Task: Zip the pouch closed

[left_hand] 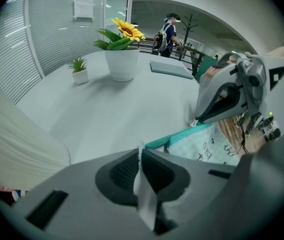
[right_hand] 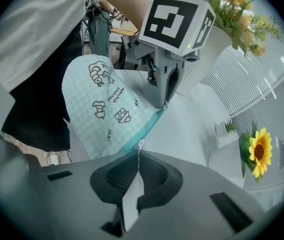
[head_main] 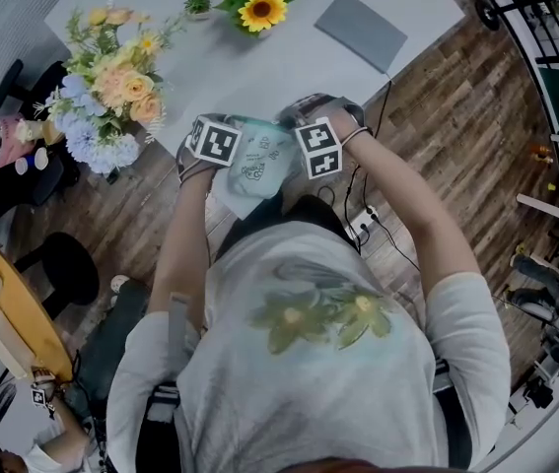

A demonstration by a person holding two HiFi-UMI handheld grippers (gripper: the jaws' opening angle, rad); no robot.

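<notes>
The pouch (head_main: 259,166) hung in the air over the tabletop's (head_main: 289,57) near edge. The left gripper's (left_hand: 140,159) fingers pinched a thin tab at its end, and the right gripper's (right_hand: 137,161) fingers pinched a tab at its zip.

White table (head_main: 259,72), wood-plank floor (head_main: 456,116)

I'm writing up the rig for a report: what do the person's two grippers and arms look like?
The left gripper and right gripper are grey moulded plastic with dark ribbed pads. Each carries a white cube with black square markers. The person wears a white short-sleeved T-shirt with a yellow flower print; the forearms are bare.
</notes>
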